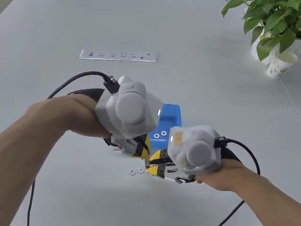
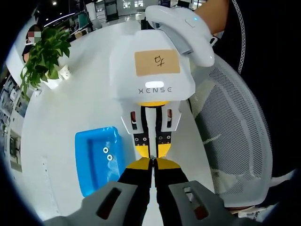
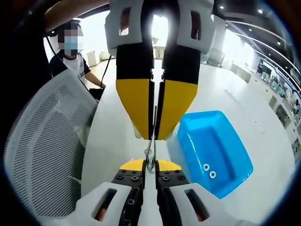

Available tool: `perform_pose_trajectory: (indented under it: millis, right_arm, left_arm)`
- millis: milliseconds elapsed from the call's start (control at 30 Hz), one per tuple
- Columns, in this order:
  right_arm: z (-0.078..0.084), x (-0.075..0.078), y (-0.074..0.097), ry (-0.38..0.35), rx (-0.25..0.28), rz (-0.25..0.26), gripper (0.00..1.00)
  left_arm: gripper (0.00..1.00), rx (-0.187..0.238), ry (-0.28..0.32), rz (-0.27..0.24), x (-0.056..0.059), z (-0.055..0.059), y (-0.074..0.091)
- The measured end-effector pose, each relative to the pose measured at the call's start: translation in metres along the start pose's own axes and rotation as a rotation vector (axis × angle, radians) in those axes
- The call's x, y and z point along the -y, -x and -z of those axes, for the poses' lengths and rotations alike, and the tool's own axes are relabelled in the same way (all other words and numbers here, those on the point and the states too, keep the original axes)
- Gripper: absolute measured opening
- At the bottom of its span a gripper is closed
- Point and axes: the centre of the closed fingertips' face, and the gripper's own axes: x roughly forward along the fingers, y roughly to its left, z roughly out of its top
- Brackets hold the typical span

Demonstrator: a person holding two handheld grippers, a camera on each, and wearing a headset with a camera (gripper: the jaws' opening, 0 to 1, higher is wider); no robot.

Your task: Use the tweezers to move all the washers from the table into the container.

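- While my right claw (image 3: 150, 165) looks along its own jaws, they sit nearly closed on the thin metal tweezers (image 3: 150, 153). My left claw (image 3: 154, 134) meets it nose to nose, yellow jaws narrow on the same tweezers.
- Beside them, the blue container (image 3: 235, 155) holds two washers (image 3: 209, 171).
- From my left claw's view, my jaws press together, tip to tip with the right claw's, above the white surface (image 2: 84, 103).
- From the head view, both claws hang at the container's near edge. Two loose washers (image 1: 136, 171) lie on the surface just outside it. A power strip (image 1: 117, 55) and a potted plant (image 1: 268, 23) sit well apart.
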Motion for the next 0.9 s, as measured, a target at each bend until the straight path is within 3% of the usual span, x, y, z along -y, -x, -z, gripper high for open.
perform_pose_trajectory:
  millis: [500,900]
  right_arm:
    - [-0.024,0.012,0.020,0.017,0.027,0.022,0.09]
    - [-0.038,0.030,0.027,0.042,0.037,0.038,0.09]
  left_arm:
    - [0.04,-0.011,-0.017,-0.012,-0.009,-0.012,0.028]
    - [0.04,-0.017,-0.035,-0.034,-0.025,-0.015,0.046]
